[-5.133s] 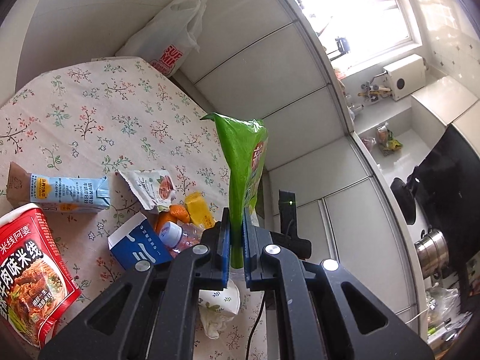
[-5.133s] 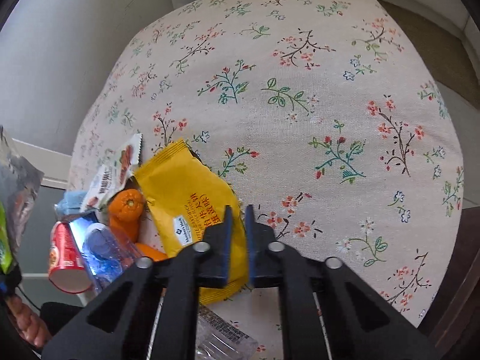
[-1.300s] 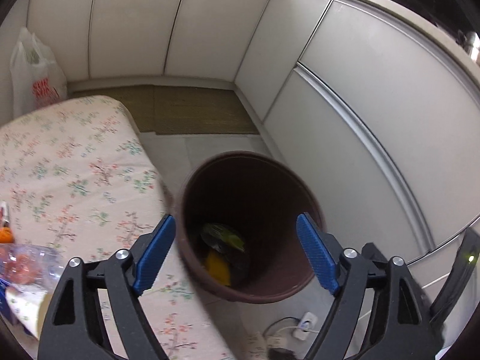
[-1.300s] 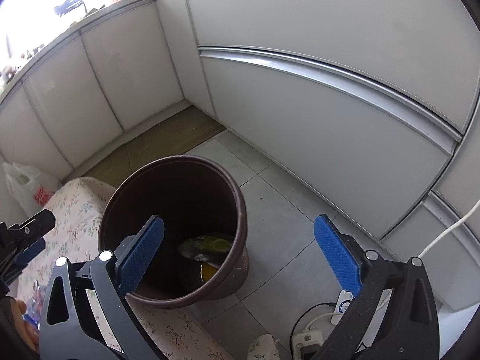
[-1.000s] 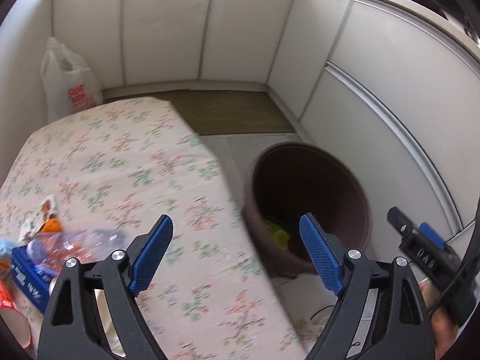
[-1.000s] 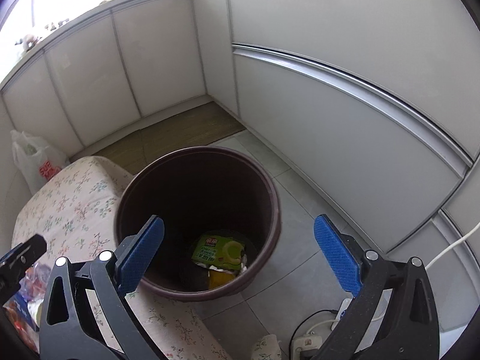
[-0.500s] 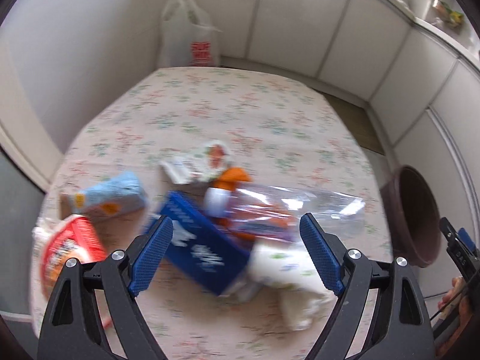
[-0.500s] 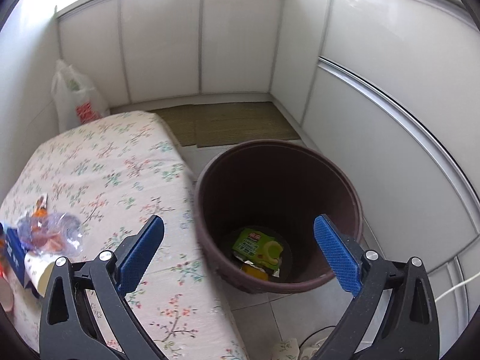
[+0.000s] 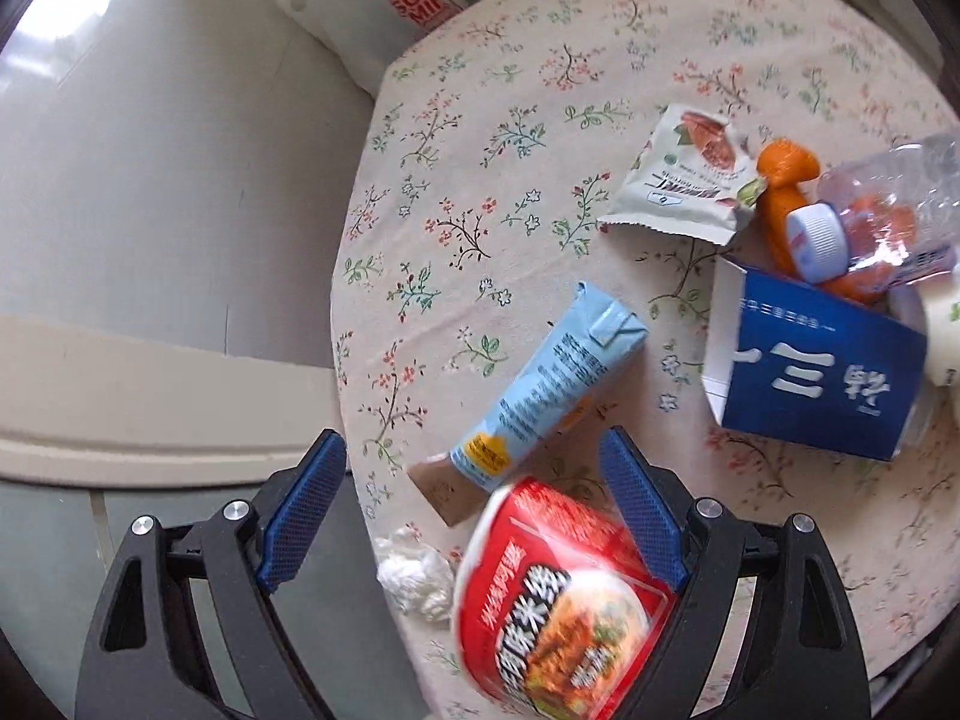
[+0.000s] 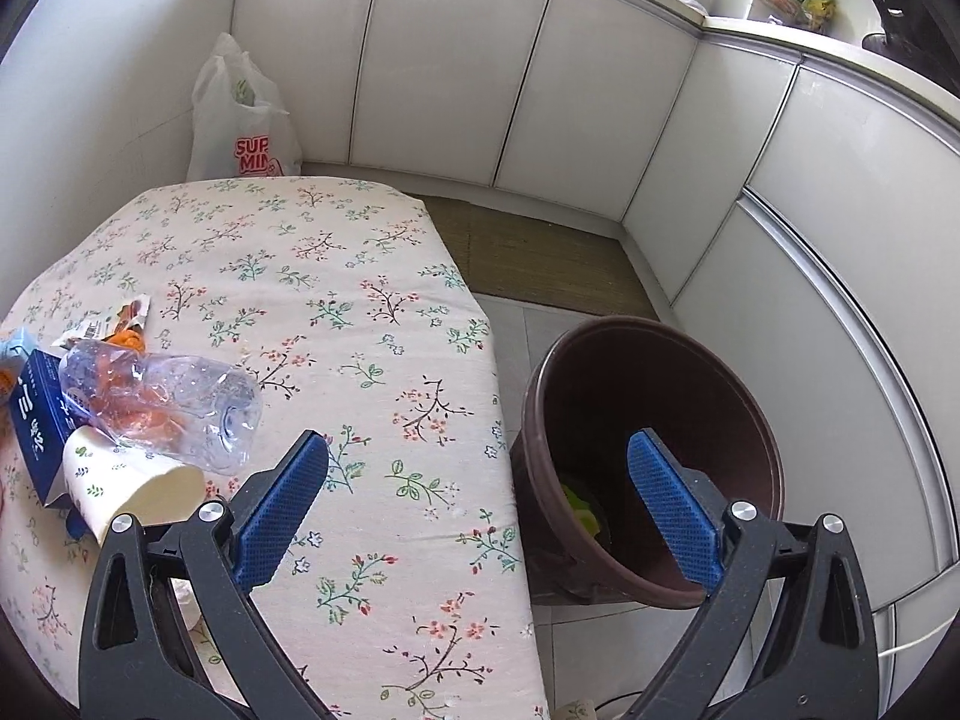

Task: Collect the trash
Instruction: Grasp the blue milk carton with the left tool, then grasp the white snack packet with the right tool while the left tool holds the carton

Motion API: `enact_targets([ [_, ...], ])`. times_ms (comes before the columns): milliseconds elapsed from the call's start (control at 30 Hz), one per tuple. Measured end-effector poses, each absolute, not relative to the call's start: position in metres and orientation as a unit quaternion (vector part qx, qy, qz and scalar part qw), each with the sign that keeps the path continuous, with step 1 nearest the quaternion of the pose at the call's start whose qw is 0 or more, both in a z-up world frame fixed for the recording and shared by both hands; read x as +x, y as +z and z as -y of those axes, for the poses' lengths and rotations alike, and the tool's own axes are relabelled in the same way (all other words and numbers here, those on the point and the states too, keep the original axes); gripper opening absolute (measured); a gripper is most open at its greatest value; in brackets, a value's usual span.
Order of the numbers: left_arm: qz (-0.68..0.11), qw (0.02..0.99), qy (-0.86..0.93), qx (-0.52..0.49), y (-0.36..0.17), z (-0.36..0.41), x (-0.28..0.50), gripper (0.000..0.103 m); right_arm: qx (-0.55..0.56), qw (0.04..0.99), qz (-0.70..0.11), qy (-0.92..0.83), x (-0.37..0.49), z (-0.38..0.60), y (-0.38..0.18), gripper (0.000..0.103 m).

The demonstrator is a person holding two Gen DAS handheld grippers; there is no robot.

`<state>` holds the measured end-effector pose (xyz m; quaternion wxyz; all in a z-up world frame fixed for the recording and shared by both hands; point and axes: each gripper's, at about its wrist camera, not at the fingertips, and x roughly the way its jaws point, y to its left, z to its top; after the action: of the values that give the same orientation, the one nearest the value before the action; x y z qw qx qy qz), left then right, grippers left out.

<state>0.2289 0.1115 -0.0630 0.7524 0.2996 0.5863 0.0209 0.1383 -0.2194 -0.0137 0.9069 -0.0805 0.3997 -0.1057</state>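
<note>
My left gripper is open and empty above the near edge of the floral table. Between its jaws lie a red noodle cup and the end of a light blue drink carton. Further off lie a blue box, a white snack wrapper, orange peel and a clear plastic bottle. My right gripper is open and empty over the table's right edge, beside the brown trash bin, which holds green and yellow wrappers. The bottle, a paper cup and the blue box lie to its left.
A crumpled white tissue lies at the table's near edge. A white plastic bag stands against the wall behind the table. White cabinets line the back and right. A woven mat covers the floor behind the bin.
Both grippers dropped their wrappers in the bin, opened, and swung back from it. The left now hangs low over the noodle cup and carton; the right faces the table's edge.
</note>
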Motion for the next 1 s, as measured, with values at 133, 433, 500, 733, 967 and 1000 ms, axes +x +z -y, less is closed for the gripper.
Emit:
enact_targets([
  [133,-0.595,0.729,0.005,0.339,-0.088,-0.096,0.243,0.084,-0.075,0.911,-0.393,-0.095,0.138,0.218,-0.012,0.096],
  [433,-0.591,0.722,-0.021,0.359,-0.113,-0.087,0.245,0.041,-0.093,0.913,-0.388,-0.079,0.141,0.204,-0.01,0.096],
  [500,-0.584,0.736,-0.023,0.342,-0.109,-0.09,0.243,0.035,-0.096,0.912,-0.39,-0.077,0.142,0.202,-0.012,0.096],
  [733,-0.527,0.819,-0.031,0.224,-0.06,-0.107,0.229,0.024,-0.104,0.921,-0.374,-0.007,0.144,0.183,-0.007,0.096],
  [967,-0.401,0.915,-0.05,0.001,0.021,-0.131,0.192,0.024,-0.152,0.897,-0.397,0.123,0.178,0.111,0.003,0.096],
  [1000,-0.374,0.926,-0.049,-0.012,0.031,-0.132,0.182,0.024,-0.163,0.889,-0.404,0.141,0.185,0.095,0.004,0.096],
])
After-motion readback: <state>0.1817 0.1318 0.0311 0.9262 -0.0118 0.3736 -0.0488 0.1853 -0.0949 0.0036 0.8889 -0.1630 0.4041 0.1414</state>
